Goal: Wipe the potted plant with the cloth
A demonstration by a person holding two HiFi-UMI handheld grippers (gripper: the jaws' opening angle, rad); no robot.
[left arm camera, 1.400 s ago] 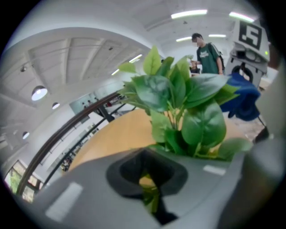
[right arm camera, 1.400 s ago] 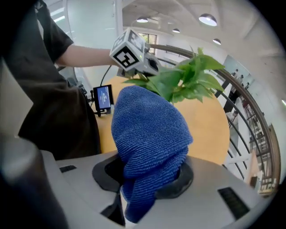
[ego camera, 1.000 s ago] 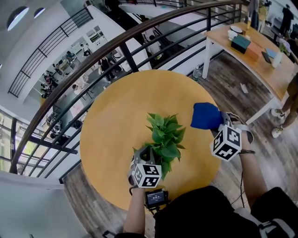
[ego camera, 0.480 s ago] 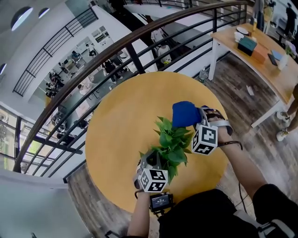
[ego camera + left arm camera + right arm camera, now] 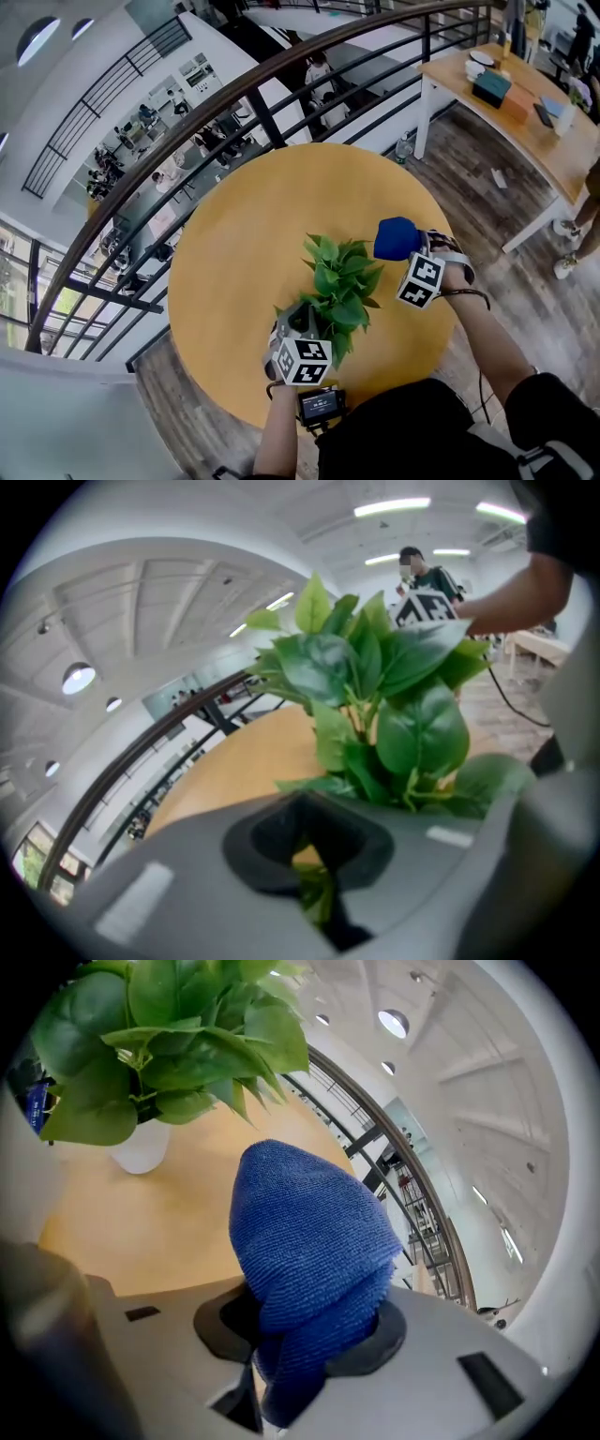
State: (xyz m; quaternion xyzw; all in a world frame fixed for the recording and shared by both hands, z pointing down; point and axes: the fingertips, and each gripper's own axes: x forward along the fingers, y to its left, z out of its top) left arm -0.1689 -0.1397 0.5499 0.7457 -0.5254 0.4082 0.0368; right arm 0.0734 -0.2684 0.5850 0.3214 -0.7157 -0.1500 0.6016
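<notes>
The potted plant point(image 5: 337, 281) has broad green leaves and stands in a small white pot point(image 5: 141, 1152) near the front of the round wooden table point(image 5: 244, 216). My left gripper point(image 5: 298, 323) sits at the plant's near side, shut, with a green leaf point(image 5: 316, 897) pinched in its jaws point(image 5: 314, 855); the foliage point(image 5: 375, 696) rises right in front of it. My right gripper point(image 5: 412, 255) is just to the right of the leaves, shut on a bunched blue cloth point(image 5: 396, 238). The cloth point(image 5: 309, 1241) bulges out of its jaws point(image 5: 291, 1358), a little apart from the leaves point(image 5: 178, 1035).
A dark metal railing point(image 5: 187, 122) curves round the table's far side, with an open atrium below it. A long wooden table point(image 5: 525, 122) with boxes and cups stands at the back right. Wood floor lies to the right.
My right gripper swung the cloth left over the plant's top, then came back right and lower beside the leaves. The left gripper stayed put.
</notes>
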